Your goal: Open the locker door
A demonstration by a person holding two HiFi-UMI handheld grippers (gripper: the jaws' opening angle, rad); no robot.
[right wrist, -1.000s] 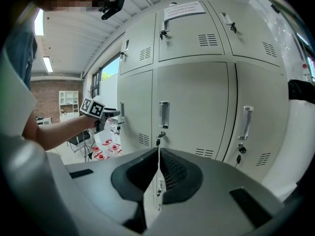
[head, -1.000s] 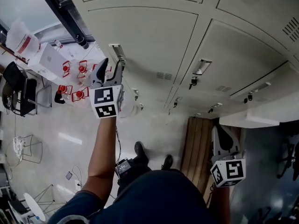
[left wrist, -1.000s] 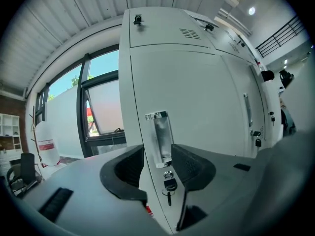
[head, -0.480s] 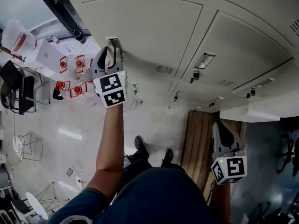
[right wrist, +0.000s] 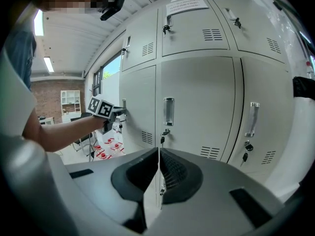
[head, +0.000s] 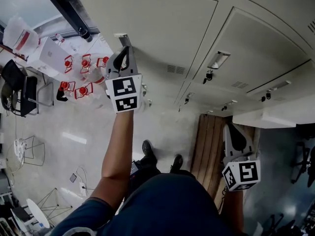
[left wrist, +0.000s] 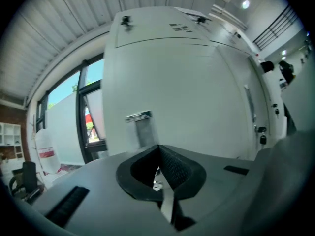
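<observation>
The pale grey locker door [head: 162, 28] [left wrist: 187, 92] has a metal pull handle [head: 121, 37] [left wrist: 139, 117] near its left edge. My left gripper [head: 127, 49] [left wrist: 158, 149] is held up against that door. Its jaws are pinched together on the handle's lower end, and the rest of the handle stands above the tips. The right gripper view shows the left gripper [right wrist: 117, 113] from the side at that handle. My right gripper [head: 230, 128] [right wrist: 158, 154] hangs low at the right, shut and holding nothing, and faces the neighbouring lockers.
Neighbouring locker doors carry handles and hanging keys [right wrist: 163, 139]. A wooden bench [head: 209, 146] stands on the floor below the lockers at the right. Red-capped items [head: 78, 77], a chair [head: 19, 92] and a window frame [head: 69, 9] lie to the left. The person's feet [head: 147, 159] are directly below.
The left gripper has shifted slightly right and up onto the handle. Its jaws have gone from wide open to shut. The right gripper has barely moved.
</observation>
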